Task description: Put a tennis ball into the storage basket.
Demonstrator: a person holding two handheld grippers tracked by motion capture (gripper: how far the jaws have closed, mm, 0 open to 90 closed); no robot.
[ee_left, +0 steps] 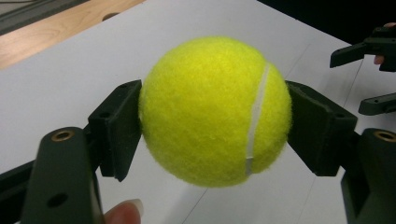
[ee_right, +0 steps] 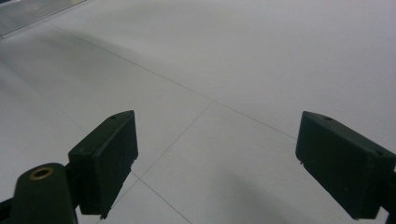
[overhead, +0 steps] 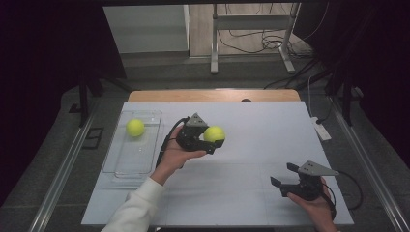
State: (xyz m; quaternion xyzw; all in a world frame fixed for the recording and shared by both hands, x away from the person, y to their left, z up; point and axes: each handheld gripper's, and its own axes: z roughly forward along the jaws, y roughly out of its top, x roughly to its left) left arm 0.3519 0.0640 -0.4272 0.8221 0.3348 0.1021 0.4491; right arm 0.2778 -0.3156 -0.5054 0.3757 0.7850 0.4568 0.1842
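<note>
Held ball: one yellow tennis ball [ee_left: 212, 109] sits squeezed between the left tongs [overhead: 212, 140], up off the white counter [overhead: 251, 125].
Balls: two. The second ball [overhead: 135, 127] lies in the clear tray [overhead: 116, 164], just left of the left tongs.
Trays: one.
Tongs: two.
Right tongs [overhead: 285, 176]: spread wide, holding nothing, low over the counter, well apart from both balls.

A fuzzy yellow-green tennis ball [ee_left: 212, 109], crossed by a curved white seam, sits between black fingers [ee_left: 116, 128]. A second ball [overhead: 135, 127] of the same yellow-green lies in a clear, colourless tray [overhead: 145, 162]. The table [overhead: 261, 135] is white, ruled with thin grey lines; its far edge is pale wood.
</note>
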